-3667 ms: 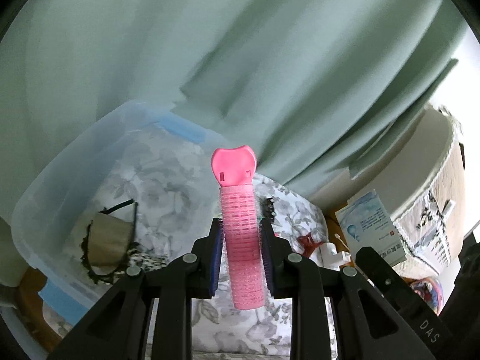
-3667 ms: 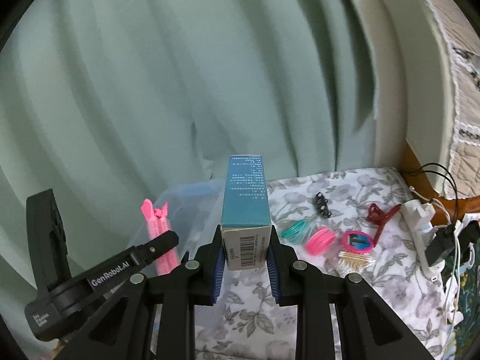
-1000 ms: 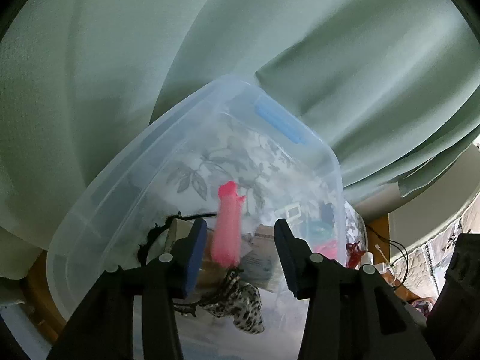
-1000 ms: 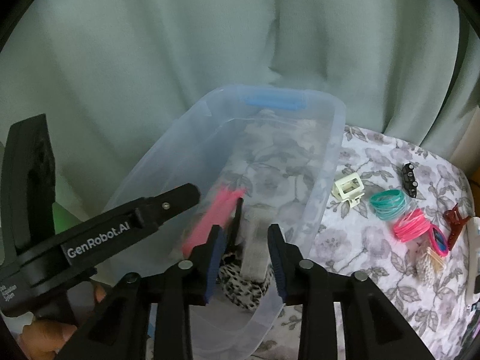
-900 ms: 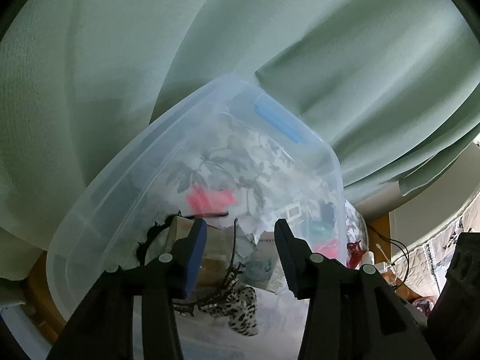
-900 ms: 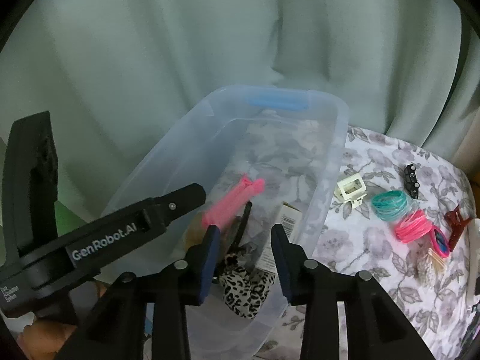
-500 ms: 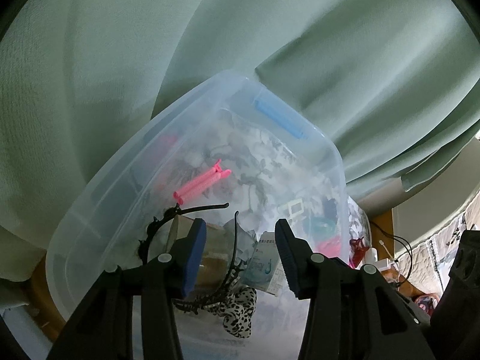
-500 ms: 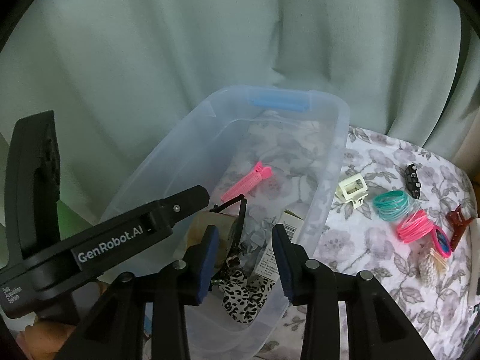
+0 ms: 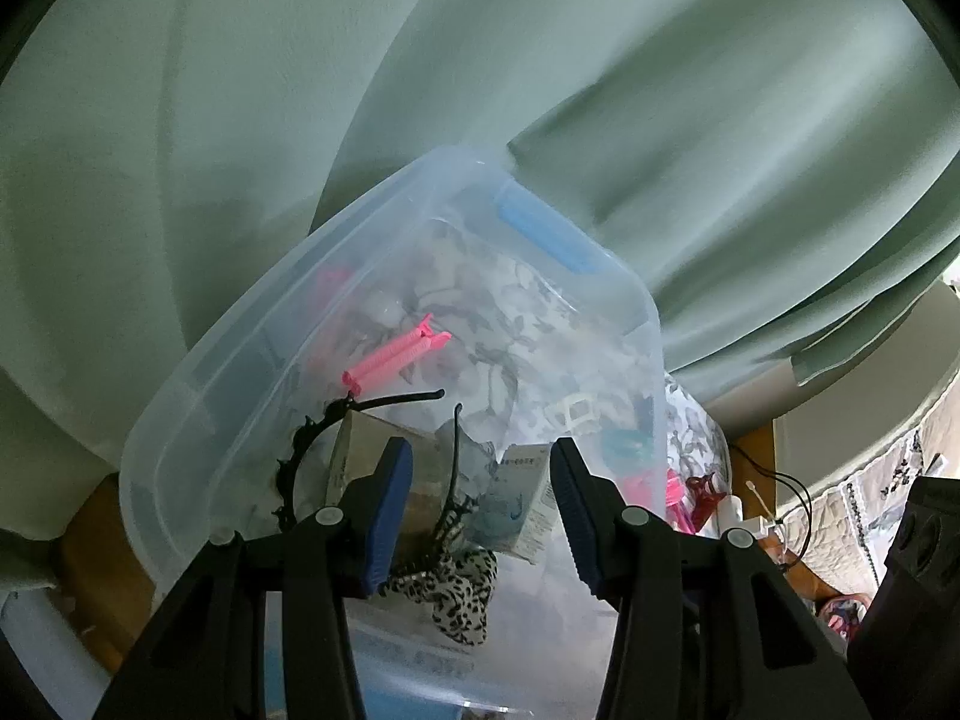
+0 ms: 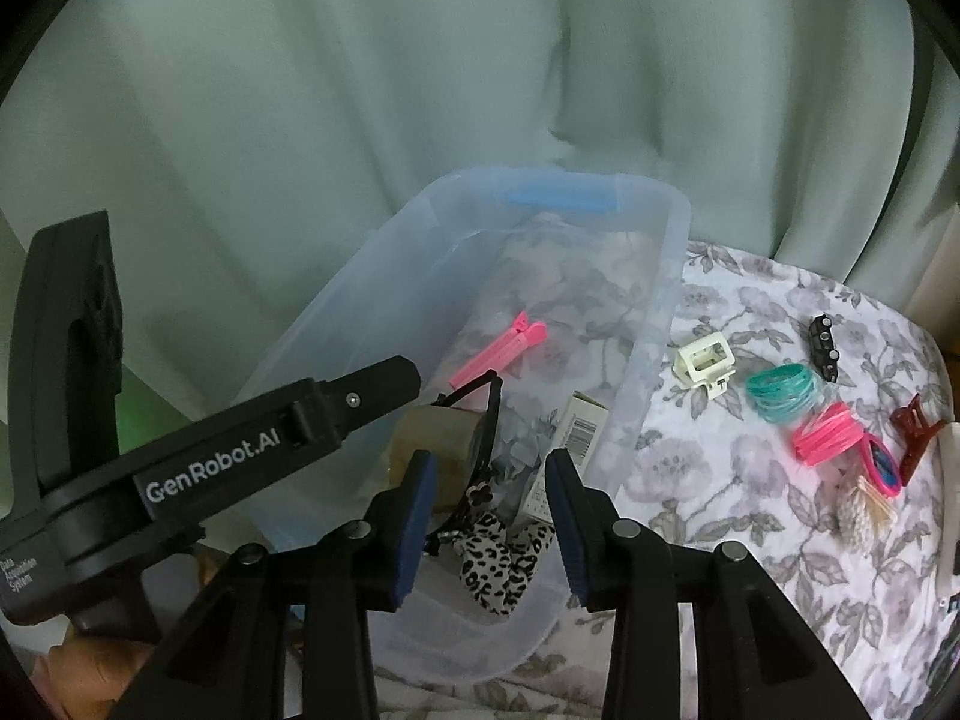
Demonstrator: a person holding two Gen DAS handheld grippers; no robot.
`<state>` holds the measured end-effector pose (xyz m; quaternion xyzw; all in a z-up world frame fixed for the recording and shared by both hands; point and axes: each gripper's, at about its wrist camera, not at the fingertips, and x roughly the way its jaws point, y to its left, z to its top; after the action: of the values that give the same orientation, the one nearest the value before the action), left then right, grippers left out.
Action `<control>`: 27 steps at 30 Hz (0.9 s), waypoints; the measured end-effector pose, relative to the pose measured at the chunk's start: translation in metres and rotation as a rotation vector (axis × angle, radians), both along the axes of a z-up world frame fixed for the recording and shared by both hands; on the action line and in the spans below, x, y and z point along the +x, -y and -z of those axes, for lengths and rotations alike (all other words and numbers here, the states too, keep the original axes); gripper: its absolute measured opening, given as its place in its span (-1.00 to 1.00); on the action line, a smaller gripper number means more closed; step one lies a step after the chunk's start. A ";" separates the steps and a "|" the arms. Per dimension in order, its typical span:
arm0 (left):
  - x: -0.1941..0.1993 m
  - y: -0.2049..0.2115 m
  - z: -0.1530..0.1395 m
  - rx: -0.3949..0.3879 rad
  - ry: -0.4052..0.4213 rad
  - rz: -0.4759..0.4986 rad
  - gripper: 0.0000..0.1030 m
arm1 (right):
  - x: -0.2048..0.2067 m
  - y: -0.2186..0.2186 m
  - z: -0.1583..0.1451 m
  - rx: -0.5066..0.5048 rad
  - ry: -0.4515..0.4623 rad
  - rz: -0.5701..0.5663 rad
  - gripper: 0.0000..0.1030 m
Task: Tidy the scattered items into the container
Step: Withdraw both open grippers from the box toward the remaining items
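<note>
Both carried items have left the grippers since the earlier frames: the pink hair roller and the small carton now lie inside the clear plastic container. Left gripper: jaws spread, nothing between them, poised over the container's near end. Right gripper: jaws likewise parted and empty, above a leopard-print scrunchie. On the floral cloth to the right remain a white claw clip, teal hair ties and pink hair ties.
</note>
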<state>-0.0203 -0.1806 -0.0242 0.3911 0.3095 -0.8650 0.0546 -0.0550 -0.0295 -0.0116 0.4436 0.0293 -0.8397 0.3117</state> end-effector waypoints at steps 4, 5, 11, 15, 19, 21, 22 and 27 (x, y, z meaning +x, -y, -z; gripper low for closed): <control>0.007 -0.008 -0.011 -0.022 -0.012 0.004 -0.05 | 0.006 -0.013 -0.006 -0.003 -0.016 0.031 0.07; 0.008 -0.013 -0.015 -0.029 -0.018 0.008 -0.05 | 0.007 -0.018 -0.008 -0.010 -0.017 0.042 0.08; 0.009 -0.039 -0.032 -0.058 -0.031 0.059 0.00 | 0.013 -0.051 -0.021 -0.051 -0.037 0.105 0.08; 0.010 -0.056 -0.043 -0.092 -0.037 0.085 0.02 | 0.018 -0.070 -0.028 -0.083 -0.052 0.132 0.08; 0.009 -0.073 -0.050 -0.119 -0.042 0.110 0.02 | 0.021 -0.089 -0.035 -0.117 -0.064 0.158 0.09; 0.007 -0.081 -0.053 -0.129 -0.047 0.122 0.02 | 0.022 -0.099 -0.037 -0.132 -0.069 0.170 0.10; 0.007 -0.086 -0.054 -0.135 -0.050 0.129 0.02 | 0.023 -0.103 -0.038 -0.138 -0.072 0.175 0.10; 0.000 -0.115 -0.060 -0.169 -0.067 0.177 0.02 | 0.023 -0.131 -0.039 -0.168 -0.069 0.223 0.11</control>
<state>-0.0204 -0.0653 0.0357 0.3816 0.2017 -0.9020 0.0004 -0.0322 0.1013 0.0275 0.3874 -0.0797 -0.8834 0.2514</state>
